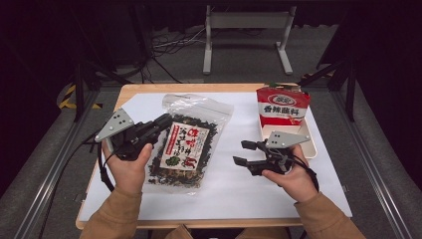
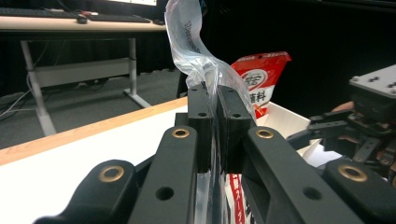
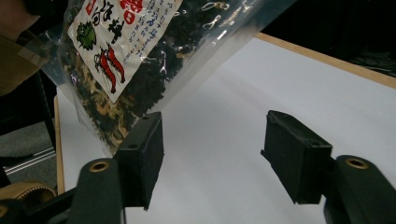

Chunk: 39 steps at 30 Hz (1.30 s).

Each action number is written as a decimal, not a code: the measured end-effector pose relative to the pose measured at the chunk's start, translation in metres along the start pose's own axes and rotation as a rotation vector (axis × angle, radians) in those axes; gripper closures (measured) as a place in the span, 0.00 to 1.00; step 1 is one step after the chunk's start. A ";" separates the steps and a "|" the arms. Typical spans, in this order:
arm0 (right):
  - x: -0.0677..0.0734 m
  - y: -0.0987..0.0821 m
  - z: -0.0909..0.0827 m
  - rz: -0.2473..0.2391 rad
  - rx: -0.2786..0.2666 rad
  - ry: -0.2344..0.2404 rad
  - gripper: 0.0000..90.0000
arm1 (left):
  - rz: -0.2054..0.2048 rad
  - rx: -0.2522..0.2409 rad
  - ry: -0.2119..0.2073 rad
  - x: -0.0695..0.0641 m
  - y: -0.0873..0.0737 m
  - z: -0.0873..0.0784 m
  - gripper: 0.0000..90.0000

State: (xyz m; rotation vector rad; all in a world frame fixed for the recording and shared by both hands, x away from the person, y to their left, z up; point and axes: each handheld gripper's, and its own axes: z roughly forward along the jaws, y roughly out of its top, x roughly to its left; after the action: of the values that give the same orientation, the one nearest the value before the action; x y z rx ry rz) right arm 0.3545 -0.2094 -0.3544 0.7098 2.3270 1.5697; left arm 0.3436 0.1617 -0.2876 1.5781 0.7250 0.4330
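A clear plastic bag [image 1: 186, 144] of dark dried leaves and chilli, with a red and white label, is at the middle left of the table. My left gripper [image 1: 166, 120] is shut on its left upper edge. In the left gripper view the jaws [image 2: 215, 100] pinch the clear film, and the bag's top [image 2: 191, 42] curls up above them. My right gripper [image 1: 240, 152] stands open to the right of the bag, apart from it. In the right gripper view its jaws [image 3: 212, 154] have only the white sheet between them, and the bag [image 3: 140, 51] hangs tilted at the upper left.
A red pouch [image 1: 282, 105] with white lettering stands upright in a white tray [image 1: 311, 144] at the table's right back. A white sheet [image 1: 239, 184] covers the wooden tabletop. Beyond the table are a desk frame [image 1: 246, 22] and cables on the floor.
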 end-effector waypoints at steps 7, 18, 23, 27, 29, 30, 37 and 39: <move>0.002 0.008 0.017 0.010 -0.005 0.011 0.35 | 0.020 -0.016 -0.031 -0.009 0.000 0.008 0.95; 0.002 0.009 0.025 0.048 -0.010 0.017 0.33 | 0.038 -0.016 -0.089 -0.019 -0.005 0.019 0.95; 0.002 0.009 0.025 0.054 -0.018 0.022 0.33 | 0.039 -0.017 -0.113 -0.021 -0.006 0.021 0.94; 0.001 0.009 0.025 0.083 -0.047 0.042 0.35 | 0.051 -0.040 -0.130 -0.023 -0.006 0.019 0.94; 0.001 0.010 0.025 0.098 -0.062 0.055 0.37 | 0.051 -0.046 -0.136 -0.023 -0.006 0.018 0.94; 0.001 0.011 0.026 0.102 -0.070 0.058 0.38 | 0.050 -0.048 -0.138 -0.023 -0.006 0.018 0.94; 0.000 0.013 0.022 0.108 -0.087 0.080 0.54 | 0.053 -0.041 -0.153 -0.023 -0.008 0.021 0.94; 0.000 0.013 0.020 0.089 -0.077 0.090 0.63 | 0.054 -0.038 -0.147 -0.023 -0.009 0.021 0.94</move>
State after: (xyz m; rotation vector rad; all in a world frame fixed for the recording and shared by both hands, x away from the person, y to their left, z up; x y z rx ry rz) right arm 0.3670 -0.1893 -0.3500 0.7491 2.3123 1.7533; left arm 0.3387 0.1303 -0.2962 1.5790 0.5595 0.3641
